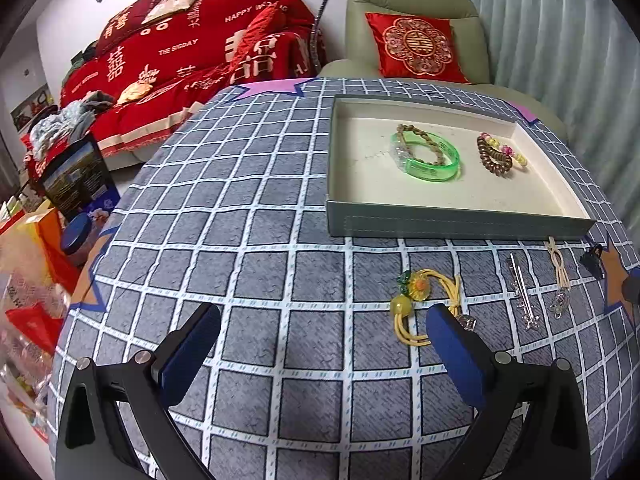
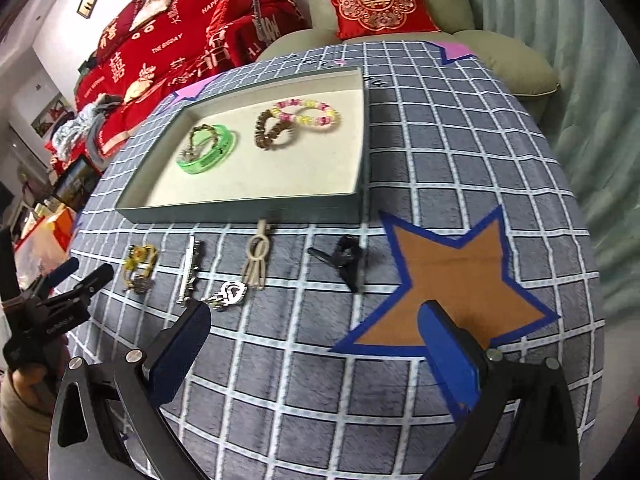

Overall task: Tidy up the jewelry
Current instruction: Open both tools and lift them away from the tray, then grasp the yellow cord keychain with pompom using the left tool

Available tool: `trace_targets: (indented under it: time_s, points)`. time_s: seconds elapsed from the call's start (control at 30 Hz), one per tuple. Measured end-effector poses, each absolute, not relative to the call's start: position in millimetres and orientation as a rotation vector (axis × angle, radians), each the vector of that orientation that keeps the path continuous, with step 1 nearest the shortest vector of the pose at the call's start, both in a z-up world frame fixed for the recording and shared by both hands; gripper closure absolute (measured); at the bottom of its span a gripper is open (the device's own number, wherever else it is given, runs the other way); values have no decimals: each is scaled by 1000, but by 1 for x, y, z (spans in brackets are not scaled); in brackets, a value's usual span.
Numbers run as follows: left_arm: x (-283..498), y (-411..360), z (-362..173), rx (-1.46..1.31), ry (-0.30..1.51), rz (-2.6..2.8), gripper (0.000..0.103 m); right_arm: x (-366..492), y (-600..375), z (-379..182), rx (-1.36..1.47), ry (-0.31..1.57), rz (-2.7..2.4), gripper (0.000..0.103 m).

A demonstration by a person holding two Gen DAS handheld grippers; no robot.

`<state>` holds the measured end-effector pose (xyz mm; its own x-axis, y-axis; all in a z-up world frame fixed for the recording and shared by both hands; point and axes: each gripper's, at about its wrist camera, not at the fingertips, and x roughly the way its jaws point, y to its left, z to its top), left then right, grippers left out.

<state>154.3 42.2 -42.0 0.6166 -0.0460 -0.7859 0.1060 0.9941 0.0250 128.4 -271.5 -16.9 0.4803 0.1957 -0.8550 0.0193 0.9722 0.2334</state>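
Note:
A shallow grey tray (image 1: 456, 226) (image 2: 248, 212) on the checked cloth holds a green bangle (image 1: 430, 162) (image 2: 208, 148), a brown bead bracelet (image 1: 490, 156) (image 2: 270, 130) and a pink-and-yellow bead bracelet (image 2: 308, 114). In front of the tray lie a yellow cord charm (image 1: 420, 296) (image 2: 138, 266), a silver hair clip (image 1: 522, 296) (image 2: 190, 272), a beige cord with a silver pendant (image 1: 560, 280) (image 2: 256, 260) and a black claw clip (image 1: 592, 260) (image 2: 344, 260). My left gripper (image 1: 322, 338) hovers open, its right finger over the yellow cord. My right gripper (image 2: 314, 336) is open and empty above the cloth.
An orange star patch (image 2: 460, 284) lies under the right gripper's right finger. A red-covered sofa (image 1: 180, 64) and a green armchair with a red cushion (image 1: 416, 44) stand behind the table. Bags and boxes (image 1: 40, 248) crowd the floor at left.

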Motion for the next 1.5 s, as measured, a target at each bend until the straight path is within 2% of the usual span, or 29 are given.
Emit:
trace_targets:
  time_s: [0.17, 0.5, 0.8, 0.97, 1.03, 1.1, 1.2, 1.23, 1.27, 1.5]
  points:
    - [161, 38, -49, 82, 924, -112, 0, 131, -276, -24, 217, 1073, 75, 1]
    - [175, 32, -61, 91, 962, -126, 0, 146, -274, -37, 167, 1093, 44, 21]
    - [178, 21, -61, 107, 970, -157, 1, 161, -254, -39, 47, 1068, 29, 28]
    - [176, 14, -58, 99, 972, -198, 18, 165, -243, -38, 4, 1056, 33, 43]
    - [176, 12, -57, 91, 975, -217, 26, 165, -242, -37, 3, 1053, 40, 55]
    - [174, 10, -55, 98, 975, -233, 33, 165, -240, -37, -1, 1051, 42, 63]
    - [173, 4, -53, 112, 973, -263, 54, 163, -239, -36, 2, 1050, 33, 63]
    - [172, 2, -52, 116, 972, -274, 69, 163, -240, -36, 4, 1050, 29, 63]
    - [172, 1, -52, 117, 973, -277, 78, 161, -241, -36, 8, 1049, 24, 63]
    - [165, 16, -46, 19, 962, -276, 80, 152, -250, -27, 62, 1037, 42, 63]
